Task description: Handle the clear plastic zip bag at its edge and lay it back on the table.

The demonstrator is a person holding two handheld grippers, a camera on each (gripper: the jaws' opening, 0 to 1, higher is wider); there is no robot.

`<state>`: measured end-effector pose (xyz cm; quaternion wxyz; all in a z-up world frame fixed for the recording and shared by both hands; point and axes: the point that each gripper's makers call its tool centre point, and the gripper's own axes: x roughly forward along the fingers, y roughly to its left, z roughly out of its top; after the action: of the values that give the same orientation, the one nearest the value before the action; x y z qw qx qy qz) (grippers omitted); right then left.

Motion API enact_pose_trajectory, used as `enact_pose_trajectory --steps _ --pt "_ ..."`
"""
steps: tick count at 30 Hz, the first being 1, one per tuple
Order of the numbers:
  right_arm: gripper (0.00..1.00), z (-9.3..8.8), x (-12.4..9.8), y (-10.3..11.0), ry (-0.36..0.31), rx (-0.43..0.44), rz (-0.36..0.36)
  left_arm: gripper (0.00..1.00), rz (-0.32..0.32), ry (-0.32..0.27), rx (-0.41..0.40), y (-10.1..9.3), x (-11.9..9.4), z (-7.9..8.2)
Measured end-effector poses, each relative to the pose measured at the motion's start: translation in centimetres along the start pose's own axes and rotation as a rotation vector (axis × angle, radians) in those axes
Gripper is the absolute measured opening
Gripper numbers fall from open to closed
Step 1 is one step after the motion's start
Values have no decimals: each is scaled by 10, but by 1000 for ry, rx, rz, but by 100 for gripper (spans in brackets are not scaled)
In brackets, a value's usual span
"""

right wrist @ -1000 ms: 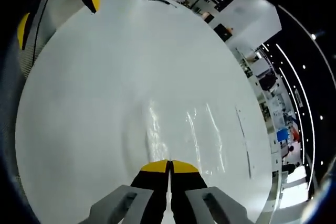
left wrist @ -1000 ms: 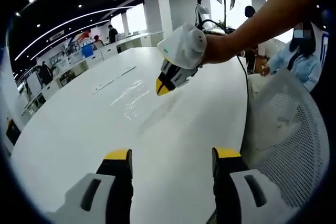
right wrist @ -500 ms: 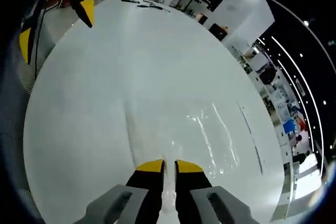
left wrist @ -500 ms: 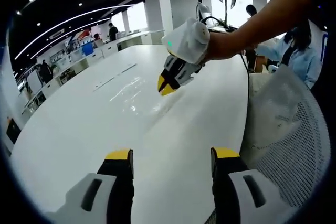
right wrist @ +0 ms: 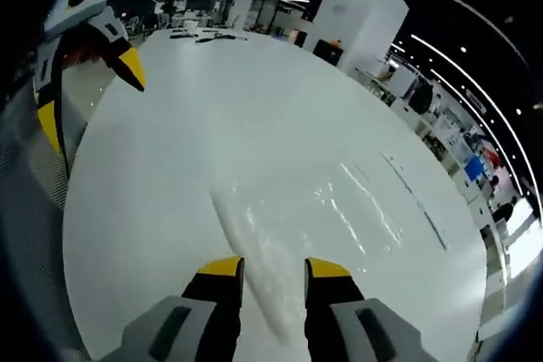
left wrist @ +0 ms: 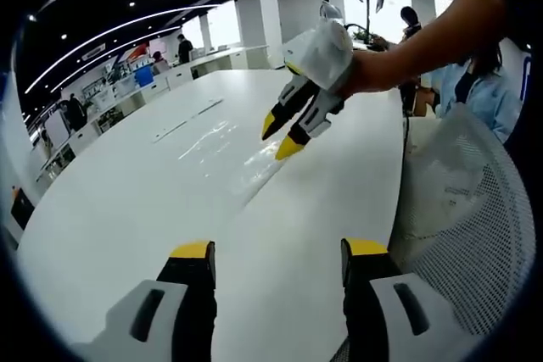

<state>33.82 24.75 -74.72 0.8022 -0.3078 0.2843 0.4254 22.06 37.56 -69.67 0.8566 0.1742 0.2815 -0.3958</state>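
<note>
The clear plastic zip bag (right wrist: 327,209) lies flat and glossy on the white table (right wrist: 212,108). Its near creased edge runs down between the jaws of my right gripper (right wrist: 274,267), which stand open and hold nothing. In the left gripper view the same bag (left wrist: 216,146) shows as a shiny patch mid-table. A hand holds the right gripper (left wrist: 278,139) open just above the bag's right edge. My left gripper (left wrist: 278,250) is open over bare table, well short of the bag. It also appears at the upper left of the right gripper view as the left gripper (right wrist: 93,101).
A white mesh chair (left wrist: 462,209) stands against the table's right side. A seated person (left wrist: 488,95) is behind it. Thin flat strips (left wrist: 182,120) lie on the table beyond the bag. Desks, pillars and other people fill the far room.
My right gripper's jaws have gone from shut on the bag's edge to open, and the bag now rests flat on the table. The left gripper has stayed still and open.
</note>
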Motion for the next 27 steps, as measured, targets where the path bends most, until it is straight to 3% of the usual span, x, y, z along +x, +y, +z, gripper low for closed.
enact_pose_trajectory --steps 9,21,27 --pt "50 7 -23 -5 -60 131 -42 59 0 13 -19 0 2 -6" --pt "67 9 -52 3 -124 236 -86 65 22 -18 -71 5 0 0" --pt "68 2 -58 0 -128 258 -98 69 20 -16 -79 10 2 -4"
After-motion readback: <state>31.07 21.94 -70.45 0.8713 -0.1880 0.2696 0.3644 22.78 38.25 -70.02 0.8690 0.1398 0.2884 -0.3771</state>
